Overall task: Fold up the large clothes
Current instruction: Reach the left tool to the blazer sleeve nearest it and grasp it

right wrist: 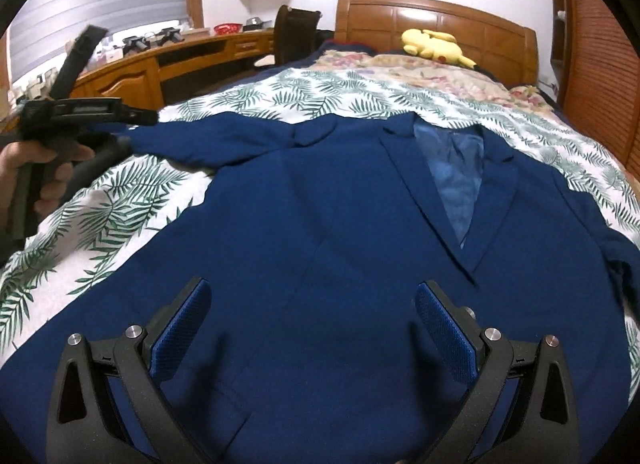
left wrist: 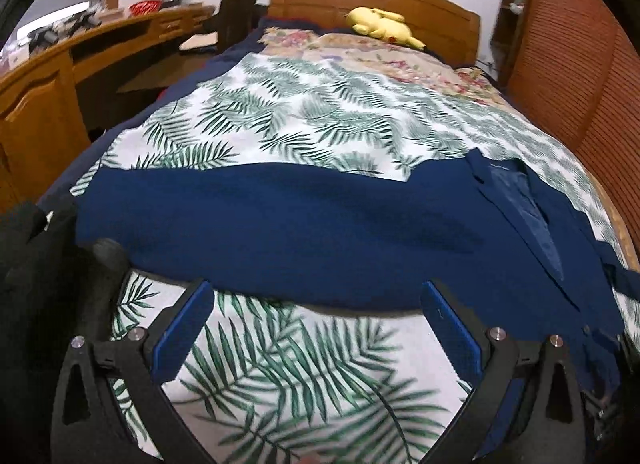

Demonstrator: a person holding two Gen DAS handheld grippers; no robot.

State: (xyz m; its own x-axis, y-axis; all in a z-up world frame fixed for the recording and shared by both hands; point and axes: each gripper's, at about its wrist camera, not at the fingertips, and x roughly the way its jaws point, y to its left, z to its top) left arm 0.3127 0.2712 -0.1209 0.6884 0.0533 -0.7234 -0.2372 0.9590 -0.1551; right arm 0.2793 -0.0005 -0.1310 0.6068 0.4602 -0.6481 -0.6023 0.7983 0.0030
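Observation:
A navy blue suit jacket (right wrist: 320,232) lies face up on the bed, lapels and light blue lining (right wrist: 456,179) toward the headboard, one sleeve (right wrist: 224,139) stretched out to the left. In the left wrist view the same jacket (left wrist: 280,223) runs across the bed as a wide blue band. My left gripper (left wrist: 318,300) hovers open over the leaf-print sheet, just short of the jacket's near edge. My right gripper (right wrist: 312,296) stands open above the jacket's lower front, nothing between its blue pads. The left gripper's body (right wrist: 80,111) shows at the left of the right wrist view, held by a hand (right wrist: 52,167).
The bed has a leaf-print sheet (left wrist: 280,119), a floral cover and a wooden headboard (right wrist: 436,23) with a yellow plush toy (right wrist: 432,45). A wooden desk (left wrist: 48,75) with clutter and a dark chair (right wrist: 296,35) stand left. A slatted wooden wall (left wrist: 568,63) borders the right.

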